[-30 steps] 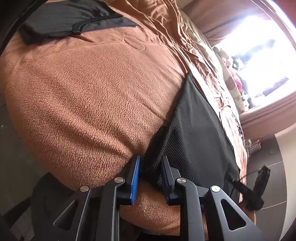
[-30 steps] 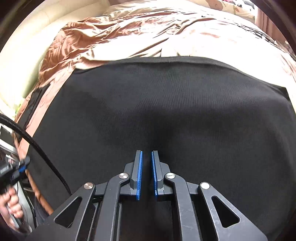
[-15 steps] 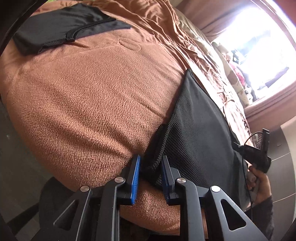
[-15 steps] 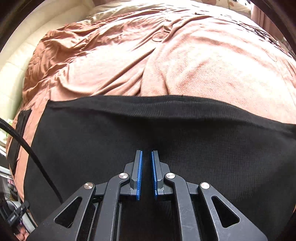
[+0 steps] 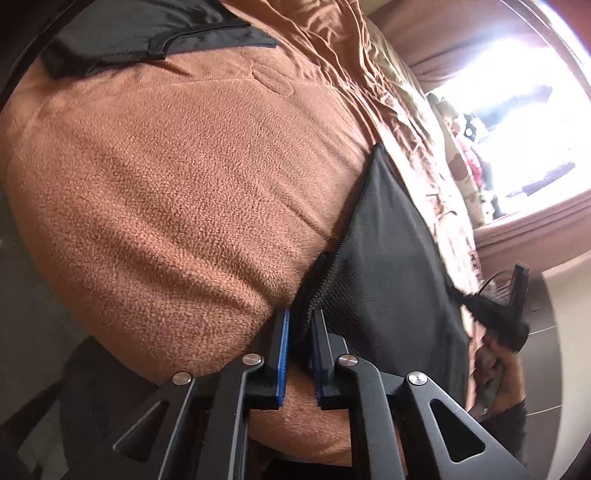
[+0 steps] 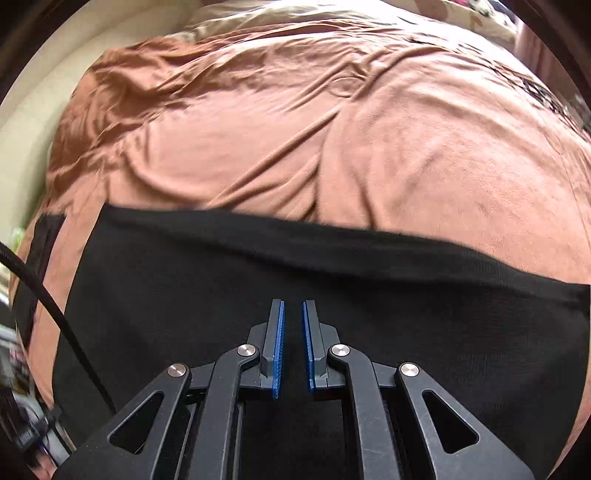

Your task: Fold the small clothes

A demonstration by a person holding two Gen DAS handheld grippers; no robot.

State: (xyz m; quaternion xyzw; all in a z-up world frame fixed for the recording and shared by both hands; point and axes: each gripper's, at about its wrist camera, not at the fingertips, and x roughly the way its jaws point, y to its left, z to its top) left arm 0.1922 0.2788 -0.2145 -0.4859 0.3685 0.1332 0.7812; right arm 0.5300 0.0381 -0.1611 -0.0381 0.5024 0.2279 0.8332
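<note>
Black garment held at two points over the bed, mid-fold.

The left tool (image 5: 299,325) was clamped narrowly on the near corner of the black garment (image 5: 391,258), and the right tool (image 6: 293,332), its blue pads almost together, looked to grip the same cloth (image 6: 258,295) at its near edge. The garment lay on the brown blanket (image 5: 177,206), its long axis running from nine to three o'clock in the right view, far hem straight. The step seemed to be carrying the near edge over toward twelve o'clock; the next move likely called for both tools travelling level so the edges met. Another dark garment (image 5: 147,33) lay at eleven o'clock.
</note>
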